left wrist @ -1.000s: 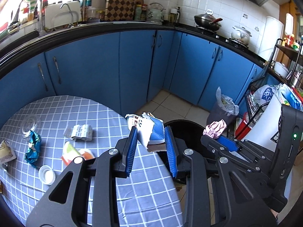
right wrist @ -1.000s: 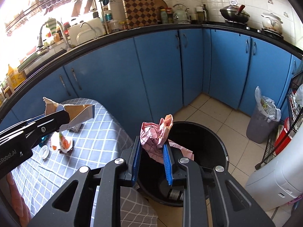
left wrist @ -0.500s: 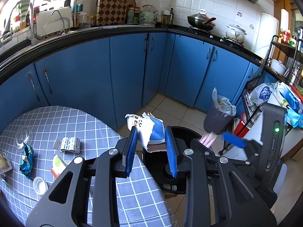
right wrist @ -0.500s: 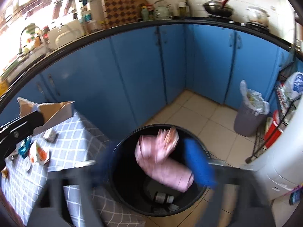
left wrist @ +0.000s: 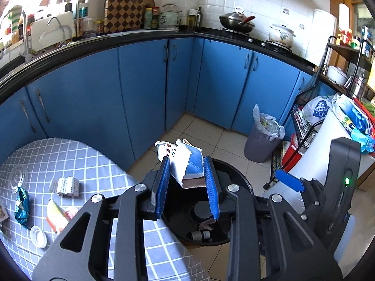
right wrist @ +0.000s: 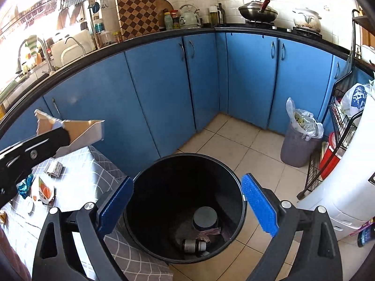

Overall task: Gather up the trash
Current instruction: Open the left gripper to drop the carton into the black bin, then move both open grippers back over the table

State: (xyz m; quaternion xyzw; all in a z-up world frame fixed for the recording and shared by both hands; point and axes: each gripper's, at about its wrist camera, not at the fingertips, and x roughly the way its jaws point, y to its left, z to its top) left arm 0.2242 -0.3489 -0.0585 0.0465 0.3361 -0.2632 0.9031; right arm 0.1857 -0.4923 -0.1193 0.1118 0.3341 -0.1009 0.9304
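At the far left of the left wrist view, a desk [left wrist: 98,164] covered with a grey checked cloth is seen, and on it several scraps are scattered: a crumpled blue wrapper [left wrist: 21,202], a small white lid [left wrist: 38,236], an orange and white packet [left wrist: 57,215] and a folded printed paper [left wrist: 66,186]. Further right, the left claw [left wrist: 187,180] is seen clamped on a torn blue and white carton [left wrist: 185,161], which is pinched between the blue pads and held above the near rim of a round black bin [left wrist: 236,175]. The bin stands on the tiled floor just beside the desk edge. In the right wrist view, the same carton is shown from its open brown side at the left, held above the desk. To the right of it, the right claw [right wrist: 187,207] is spread wide with nothing between its pads, poised over the mouth of the bin. On the bin's bottom a pink crumpled wrapper [right wrist: 209,232], a small bottle [right wrist: 193,245] and a round dark lid [right wrist: 205,219] are seen lying together. Further right, near the blue cupboards, a smaller grey bin [right wrist: 297,149] lined with a plastic bag is seen.
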